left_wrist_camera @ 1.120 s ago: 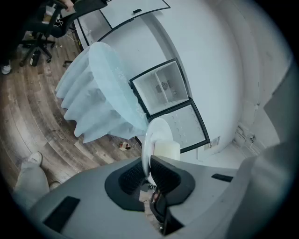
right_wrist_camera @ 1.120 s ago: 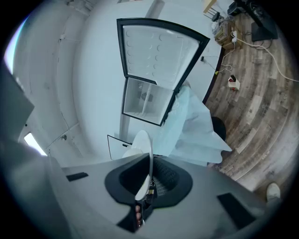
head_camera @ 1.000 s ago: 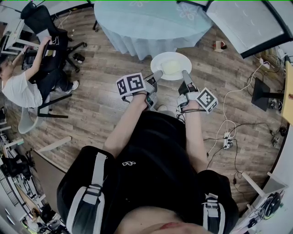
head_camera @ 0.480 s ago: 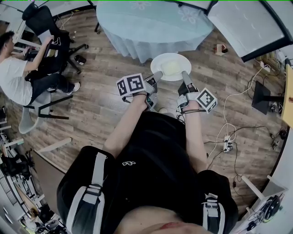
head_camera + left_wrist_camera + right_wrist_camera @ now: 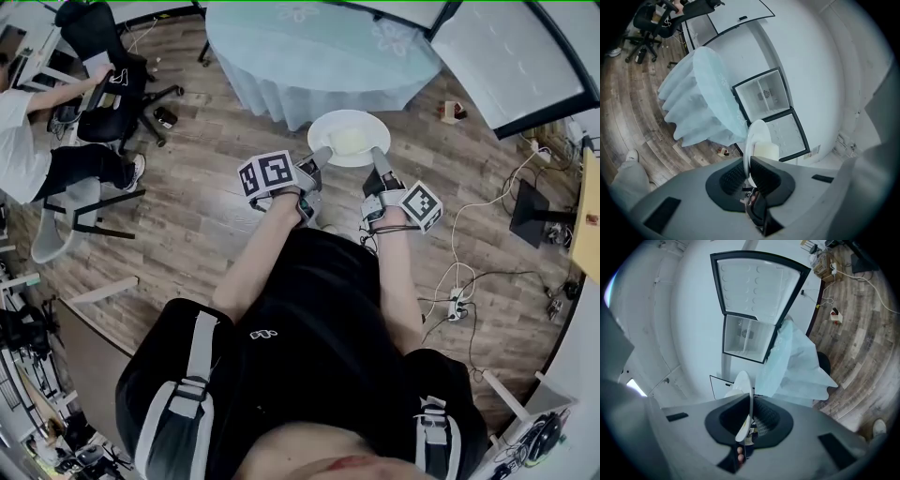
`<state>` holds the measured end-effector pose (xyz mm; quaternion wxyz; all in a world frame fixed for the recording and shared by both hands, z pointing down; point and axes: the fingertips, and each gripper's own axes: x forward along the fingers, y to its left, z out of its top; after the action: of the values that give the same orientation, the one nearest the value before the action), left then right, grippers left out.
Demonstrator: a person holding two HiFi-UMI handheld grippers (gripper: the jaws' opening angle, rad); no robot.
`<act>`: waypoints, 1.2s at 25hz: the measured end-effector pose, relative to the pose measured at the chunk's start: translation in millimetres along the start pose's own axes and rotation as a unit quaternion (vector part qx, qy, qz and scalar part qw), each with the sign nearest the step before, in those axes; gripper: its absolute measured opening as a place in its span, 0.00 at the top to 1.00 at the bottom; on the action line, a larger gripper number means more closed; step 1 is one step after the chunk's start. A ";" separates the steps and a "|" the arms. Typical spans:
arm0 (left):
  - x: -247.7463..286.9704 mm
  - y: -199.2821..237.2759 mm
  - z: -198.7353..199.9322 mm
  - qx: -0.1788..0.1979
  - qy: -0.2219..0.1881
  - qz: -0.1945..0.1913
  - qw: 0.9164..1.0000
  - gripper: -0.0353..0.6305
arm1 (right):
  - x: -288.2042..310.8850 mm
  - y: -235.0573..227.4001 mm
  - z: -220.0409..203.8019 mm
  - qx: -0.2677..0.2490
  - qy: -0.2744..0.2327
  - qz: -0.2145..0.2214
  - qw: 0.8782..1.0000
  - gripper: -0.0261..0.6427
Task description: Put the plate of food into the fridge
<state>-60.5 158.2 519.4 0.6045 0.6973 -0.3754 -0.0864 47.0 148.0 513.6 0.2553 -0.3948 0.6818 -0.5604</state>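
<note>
**A:** While the head view looks down, where is the plate (image 5: pixel 350 137)?

**B:** Upper centre, above the wood floor (image 5: pixel 202 192). The left claw (image 5: pixel 321 156) and right claw (image 5: pixel 379 158) each clamp its rim. The cloth-draped counter (image 5: pixel 319 52) stands just beyond.

**A:** Left gripper view?

**B:** The claw pinches the plate's edge. The counter overlaps the open fridge (image 5: pixel 761 96) at centre.

**A:** Right gripper view?

**B:** It is closed on the rim too. The counter's cloth covers the fridge's right edge.

The plate (image 5: pixel 324 129) at upper centre is white and the food (image 5: pixel 349 141) on it is pale yellow. Above them, the tablecloth (image 5: pixel 319 47) is pale blue with a faint flower print. The floor (image 5: pixel 206 187) is brown wood-grain planking. The left claw (image 5: pixel 322 153) and right claw (image 5: pixel 378 156) are grey, and their cubes (image 5: pixel 270 174) carry black-and-white square patterns. The fridge (image 5: pixel 745 341) is white with black edges.
</note>
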 end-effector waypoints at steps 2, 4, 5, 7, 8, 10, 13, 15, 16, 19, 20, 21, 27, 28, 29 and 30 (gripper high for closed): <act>1.0 -6.2 2.8 0.002 -0.006 -0.003 1.000 0.91 | 1.8 4.8 4.2 0.002 -0.002 0.010 1.000 0.93; 0.0 -9.5 8.4 0.008 -0.010 -0.001 1.000 0.91 | 6.9 6.7 5.8 0.003 -0.002 0.017 1.000 0.93; -1.8 -8.8 11.7 0.010 -0.012 0.003 1.000 0.91 | 10.6 7.3 3.9 0.005 -0.001 0.020 1.000 0.93; -7.2 -3.3 16.9 0.006 -0.014 0.010 1.000 0.91 | 16.8 7.0 -3.6 0.012 0.005 0.017 1.000 0.93; -9.6 -0.1 18.5 0.001 -0.013 0.012 1.000 0.91 | 18.4 5.6 -7.0 0.011 0.007 0.012 1.000 0.93; -10.2 3.4 20.5 -0.007 -0.009 0.013 1.000 0.91 | 20.1 3.5 -8.4 0.007 0.007 0.005 1.000 0.93; 0.4 2.3 20.0 -0.008 0.007 0.009 1.000 0.91 | 18.8 0.3 0.2 0.010 -0.010 -0.004 1.000 0.93; 10.5 -0.2 18.3 -0.003 0.021 0.005 1.000 0.91 | 15.2 -5.2 8.7 0.011 -0.025 -0.013 1.000 0.93; 15.2 -0.8 18.0 -0.002 0.029 0.003 1.000 0.91 | 14.4 -7.7 12.1 0.013 -0.032 -0.015 0.999 0.93; 27.2 1.8 21.2 -0.008 0.044 -0.002 0.999 0.91 | 18.0 -13.8 18.8 0.019 -0.045 -0.021 0.999 0.93; 31.0 3.1 23.6 -0.011 0.047 -0.004 0.999 0.91 | 21.2 -14.9 21.1 0.021 -0.048 -0.021 0.998 0.93; 34.7 4.3 26.3 -0.014 0.051 -0.006 0.999 0.91 | 24.6 -16.3 23.4 0.022 -0.050 -0.022 0.998 0.93; 55.2 14.9 59.9 -0.029 0.058 -0.008 0.998 0.91 | 59.8 -24.6 36.6 0.015 -0.050 -0.045 0.998 0.93; 58.9 16.1 68.9 -0.030 0.058 -0.007 0.998 0.91 | 69.7 -23.1 39.2 0.018 -0.050 -0.043 0.998 0.93; 62.4 17.3 78.8 -0.030 0.059 -0.005 0.998 0.91 | 80.8 -20.9 41.2 0.024 -0.052 -0.038 0.998 0.93; 65.6 18.7 89.9 -0.029 0.059 -0.003 0.998 0.91 | 92.8 -19.1 42.6 0.032 -0.053 -0.034 0.998 0.93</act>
<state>-73.9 47.3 535.4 0.6451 0.6846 -0.3344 -0.0577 33.7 46.4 530.4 0.2846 -0.4384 0.6354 -0.5684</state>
